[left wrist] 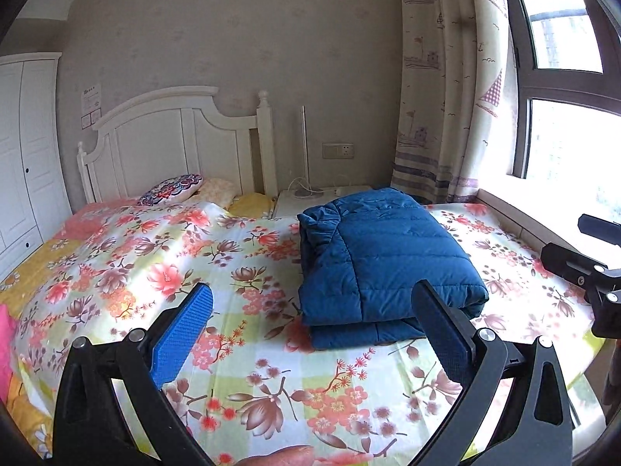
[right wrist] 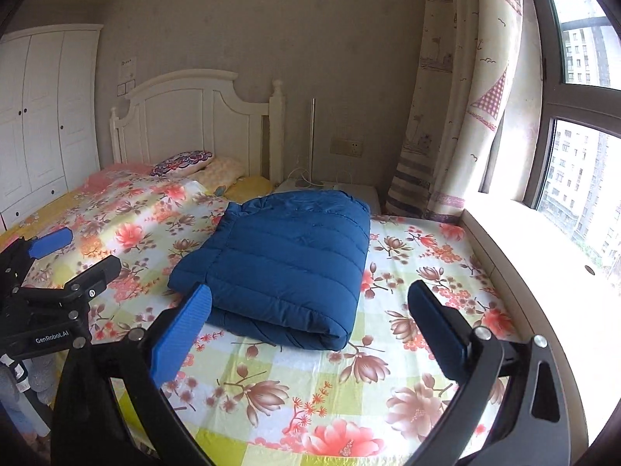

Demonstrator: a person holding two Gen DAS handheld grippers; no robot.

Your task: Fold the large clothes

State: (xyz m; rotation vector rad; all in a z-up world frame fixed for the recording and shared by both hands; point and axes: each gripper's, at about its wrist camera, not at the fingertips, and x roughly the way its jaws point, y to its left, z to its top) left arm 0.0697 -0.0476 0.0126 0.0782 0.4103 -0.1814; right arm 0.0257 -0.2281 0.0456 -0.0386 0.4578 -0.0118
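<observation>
A blue quilted jacket (left wrist: 384, 264) (right wrist: 283, 260) lies folded into a thick rectangle on the floral bedspread (left wrist: 163, 264) (right wrist: 427, 272). My left gripper (left wrist: 312, 299) hangs open above the bed just short of the jacket's near edge, nothing between its blue pads. My right gripper (right wrist: 310, 297) is open too, held over the jacket's near edge without touching it. The right gripper's black fingers (left wrist: 574, 264) show at the right edge of the left wrist view. In the right wrist view the left gripper (right wrist: 73, 252) shows at the left, open and empty.
A white headboard (left wrist: 178, 136) and several pillows (left wrist: 174, 190) stand at the bed's far end. A white nightstand (left wrist: 322, 198) sits beside it. A wardrobe (right wrist: 42, 116) is on the left, a curtain (right wrist: 446, 97) and window ledge (right wrist: 535, 264) on the right.
</observation>
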